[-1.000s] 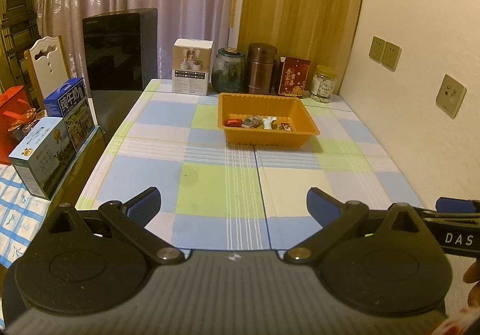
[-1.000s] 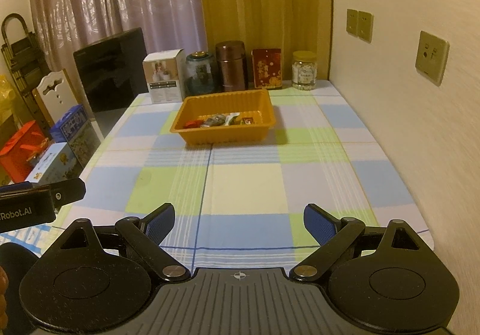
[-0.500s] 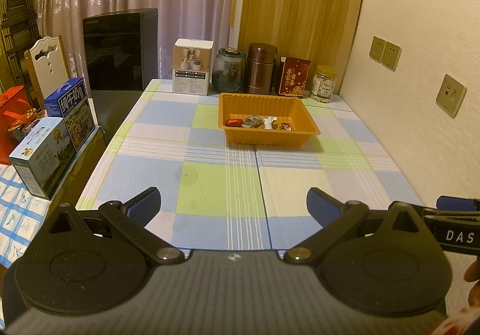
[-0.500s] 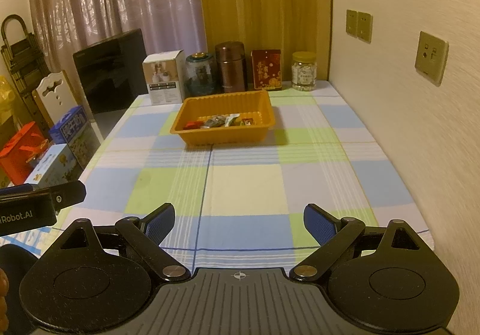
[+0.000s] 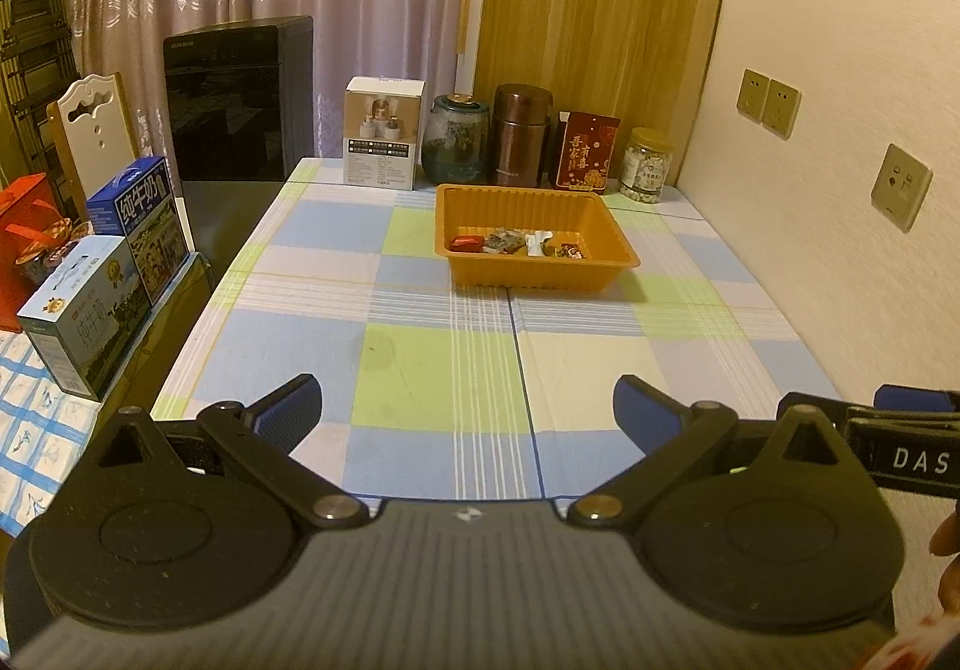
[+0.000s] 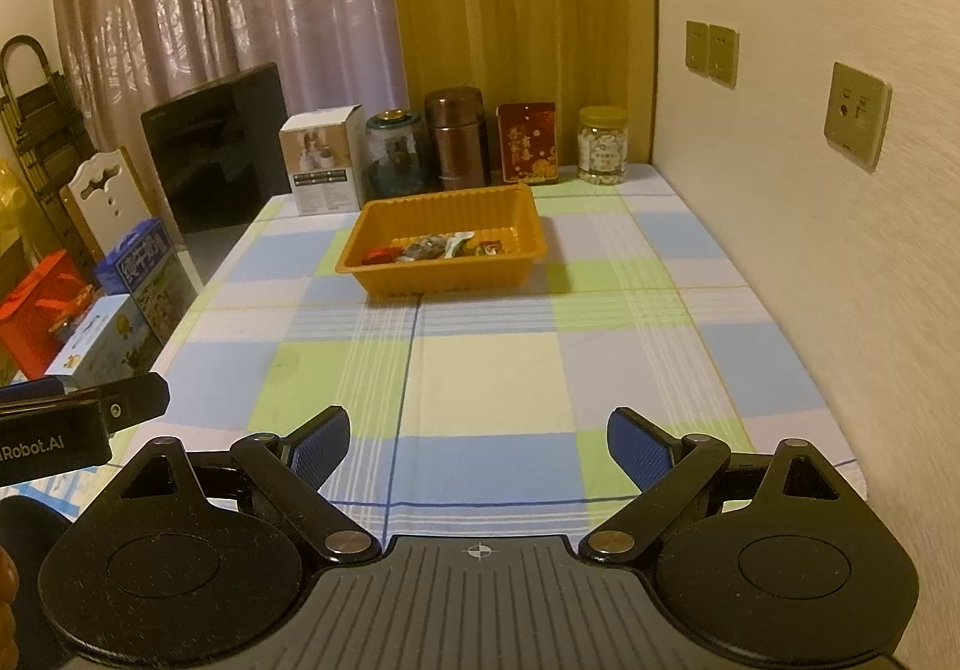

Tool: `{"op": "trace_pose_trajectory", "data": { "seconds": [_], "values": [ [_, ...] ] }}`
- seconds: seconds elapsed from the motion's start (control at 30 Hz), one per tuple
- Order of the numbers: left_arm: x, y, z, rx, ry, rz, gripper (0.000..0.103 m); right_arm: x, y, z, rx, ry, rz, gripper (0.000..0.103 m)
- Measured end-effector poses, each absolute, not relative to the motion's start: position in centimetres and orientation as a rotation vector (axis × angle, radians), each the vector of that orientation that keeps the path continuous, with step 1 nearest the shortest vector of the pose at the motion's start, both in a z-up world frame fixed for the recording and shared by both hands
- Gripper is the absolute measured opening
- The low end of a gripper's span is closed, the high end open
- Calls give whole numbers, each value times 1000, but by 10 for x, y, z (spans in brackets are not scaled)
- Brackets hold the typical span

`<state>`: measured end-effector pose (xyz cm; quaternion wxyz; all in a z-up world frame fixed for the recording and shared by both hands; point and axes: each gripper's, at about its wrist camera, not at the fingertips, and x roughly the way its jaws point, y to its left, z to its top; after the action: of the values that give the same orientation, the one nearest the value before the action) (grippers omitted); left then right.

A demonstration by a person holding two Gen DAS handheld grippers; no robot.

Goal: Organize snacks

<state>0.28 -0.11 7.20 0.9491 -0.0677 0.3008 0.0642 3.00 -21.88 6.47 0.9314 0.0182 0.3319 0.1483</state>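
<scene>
An orange plastic tray (image 5: pixel 618 244) (image 6: pixel 528 226) sits toward the far end of the checked tablecloth, with several small wrapped snacks (image 5: pixel 516 244) (image 6: pixel 438 247) lying inside it. My left gripper (image 5: pixel 468 418) hovers over the near edge of the table, jaws wide open and empty, well short of the tray. My right gripper (image 6: pixel 478 445) is likewise open and empty above the near table edge. Each gripper shows at the side of the other's view: the right gripper (image 5: pixel 900 430) at the far right, the left gripper (image 6: pixel 78 418) at the far left.
Behind the tray stand a white box (image 5: pixel 381 141), a glass jar (image 5: pixel 456 144), a brown canister (image 5: pixel 521 135), a red tin (image 5: pixel 585 150) and a small jar (image 5: pixel 645 165). Milk cartons (image 5: pixel 90 298) sit left of the table. The wall (image 6: pixel 840 250) runs along the right.
</scene>
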Motion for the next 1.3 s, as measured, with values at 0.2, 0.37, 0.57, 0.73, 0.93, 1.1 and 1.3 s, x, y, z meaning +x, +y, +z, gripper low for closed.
{"op": "trace_pose_trajectory", "data": {
  "seconds": [0.2,0.37,0.57,0.73,0.93,1.1,1.3],
  "values": [
    [3,-2,69,-132,619,127,103,30,-221,65,43,676,302,92],
    [3,-3,68,-129,619,126,103,31,-222,66,48,673,301,92],
    [3,-3,68,-128,619,125,103,31,-223,66,48,672,300,92],
    [3,-3,68,-128,619,126,103,31,-223,66,48,672,301,92],
    [3,-3,68,-128,619,125,103,31,-223,66,49,672,300,92],
    [3,-3,68,-127,619,125,103,31,-223,66,49,673,300,92],
    [3,-3,68,-126,619,125,103,31,-223,66,49,672,301,92]
  ]
}}
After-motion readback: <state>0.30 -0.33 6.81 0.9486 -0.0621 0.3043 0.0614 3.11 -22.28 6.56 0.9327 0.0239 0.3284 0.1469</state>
